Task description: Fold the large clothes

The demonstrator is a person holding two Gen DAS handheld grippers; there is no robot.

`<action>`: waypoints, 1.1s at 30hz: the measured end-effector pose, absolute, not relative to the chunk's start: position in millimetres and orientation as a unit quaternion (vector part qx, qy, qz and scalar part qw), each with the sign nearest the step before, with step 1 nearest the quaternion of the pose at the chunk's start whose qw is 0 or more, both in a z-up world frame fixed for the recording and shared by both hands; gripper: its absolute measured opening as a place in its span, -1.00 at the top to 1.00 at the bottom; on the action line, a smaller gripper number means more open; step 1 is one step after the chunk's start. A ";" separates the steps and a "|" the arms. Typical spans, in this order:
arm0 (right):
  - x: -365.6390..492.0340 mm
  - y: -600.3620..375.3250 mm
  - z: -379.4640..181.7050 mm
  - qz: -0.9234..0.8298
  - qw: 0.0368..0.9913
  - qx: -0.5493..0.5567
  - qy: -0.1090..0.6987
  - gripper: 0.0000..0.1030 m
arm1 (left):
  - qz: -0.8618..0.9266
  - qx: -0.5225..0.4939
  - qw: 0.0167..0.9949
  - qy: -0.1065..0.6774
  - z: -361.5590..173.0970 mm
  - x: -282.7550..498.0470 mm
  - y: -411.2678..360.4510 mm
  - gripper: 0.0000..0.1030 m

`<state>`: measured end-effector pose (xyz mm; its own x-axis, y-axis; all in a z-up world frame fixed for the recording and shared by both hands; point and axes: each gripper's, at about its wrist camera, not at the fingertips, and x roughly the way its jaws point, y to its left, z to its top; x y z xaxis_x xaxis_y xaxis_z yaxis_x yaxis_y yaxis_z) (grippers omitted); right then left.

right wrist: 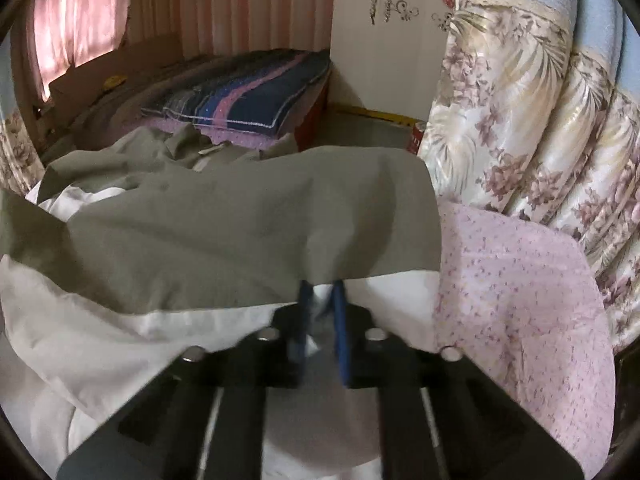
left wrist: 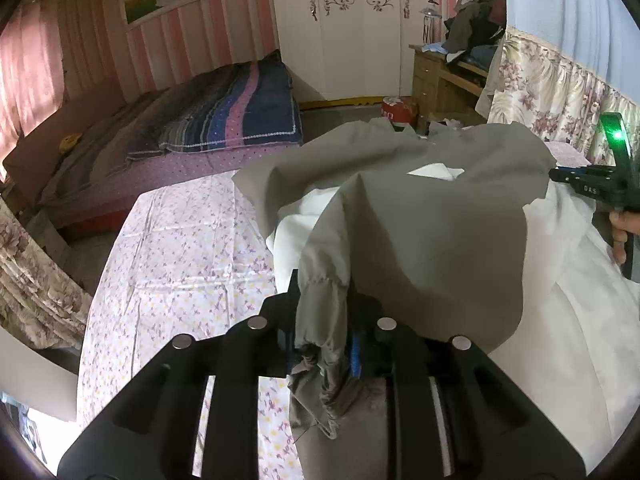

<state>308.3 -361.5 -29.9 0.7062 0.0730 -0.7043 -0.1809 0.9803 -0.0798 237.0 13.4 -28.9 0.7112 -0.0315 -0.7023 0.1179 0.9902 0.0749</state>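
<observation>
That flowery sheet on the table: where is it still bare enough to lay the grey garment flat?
Bare: the flowered sheet left of the grey garment, and a strip by the floral curtain. Crowded: the middle, heaped with white cloth.

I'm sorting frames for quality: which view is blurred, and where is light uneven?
Right wrist view: motion blur smears the right hand-held gripper and the grey garment; pink curtain glows backlit. Left wrist view: sharper, though the white cloth washes out; both bend at the fisheye edges.
</observation>
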 end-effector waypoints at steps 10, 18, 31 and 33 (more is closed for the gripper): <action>295.6 -408.8 17.4 -0.020 0.956 -0.050 0.289 0.95 | -0.051 0.092 0.935 0.338 7.9 297.8 -17.0 0.53; 327.2 -405.5 -22.8 -0.017 0.938 -0.072 0.340 0.80 | 0.008 0.113 0.895 0.432 -50.4 373.0 -12.0 0.28; 294.2 -423.2 4.4 0.008 0.940 -0.036 0.339 -0.36 | 0.024 0.119 0.914 0.387 -31.1 319.4 8.8 -0.76; 286.3 -417.1 18.8 0.022 0.945 -0.027 0.326 -0.41 | 0.020 0.108 0.923 0.370 -8.8 308.3 10.2 -0.85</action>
